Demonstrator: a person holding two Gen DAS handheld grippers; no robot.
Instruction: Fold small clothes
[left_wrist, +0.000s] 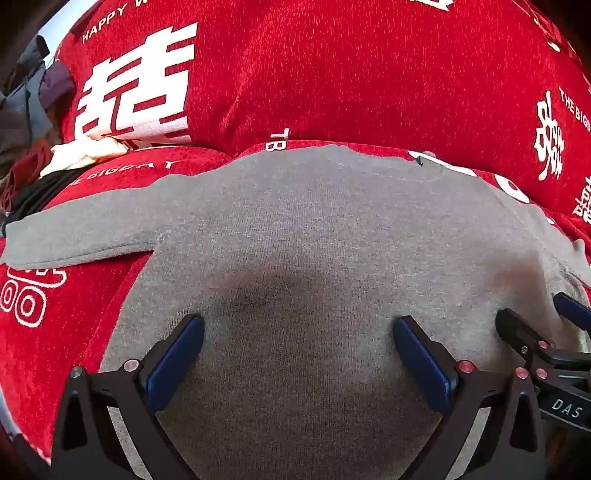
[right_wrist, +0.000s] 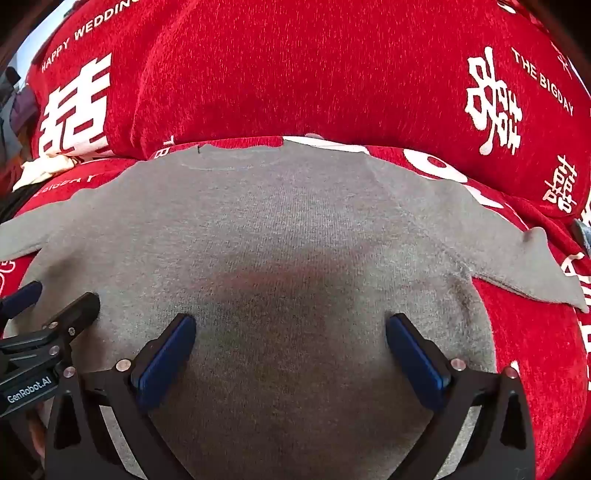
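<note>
Grey sweater (left_wrist: 295, 229) lies flat on red printed cover (left_wrist: 332, 74), directly ahead of and under both grippers. Left gripper (left_wrist: 299, 343) & right gripper (right_wrist: 291, 339) spread wide, gripping nothing. Sweater hem cut off below frame; clothes pile (left_wrist: 29, 110) far left, hard to make out.

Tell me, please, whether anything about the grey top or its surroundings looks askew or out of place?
The grey top lies mostly flat on the red cover, sleeves spread. Only its right sleeve looks off: the cuff end is bunched into a small peak. Both grippers are open above it.
</note>
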